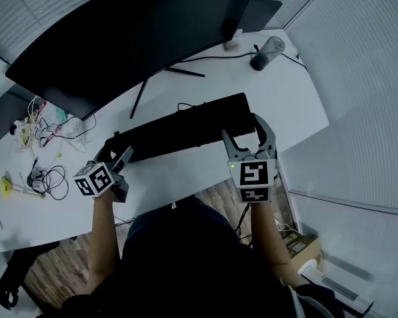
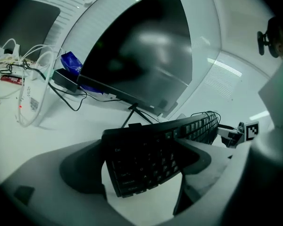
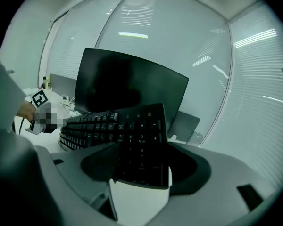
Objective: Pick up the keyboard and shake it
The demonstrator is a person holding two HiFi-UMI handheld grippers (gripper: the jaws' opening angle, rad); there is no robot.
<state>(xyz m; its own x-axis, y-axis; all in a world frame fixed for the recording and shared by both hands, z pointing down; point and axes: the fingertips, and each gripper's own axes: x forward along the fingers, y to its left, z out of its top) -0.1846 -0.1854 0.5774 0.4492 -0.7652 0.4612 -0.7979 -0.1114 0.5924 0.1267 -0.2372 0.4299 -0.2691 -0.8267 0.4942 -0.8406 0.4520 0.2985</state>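
Note:
A black keyboard (image 1: 186,124) stretches across the white desk (image 1: 292,105) in front of the monitor, and each of its ends sits in a gripper. My left gripper (image 1: 119,152) is shut on its left end; in the left gripper view the keyboard (image 2: 146,159) fills the gap between the jaws of that gripper (image 2: 146,166). My right gripper (image 1: 247,132) is shut on the number-pad end, and the right gripper view shows the keyboard (image 3: 141,140) wedged in that gripper (image 3: 141,161). The keyboard looks raised off the desk and tilted.
A big dark curved monitor (image 1: 132,32) on a thin stand (image 1: 169,71) is just behind the keyboard. A grey cylinder (image 1: 266,52) stands at the back right. Tangled cables and a power strip (image 1: 40,128) lie at the left. The desk's right edge is close to my right gripper.

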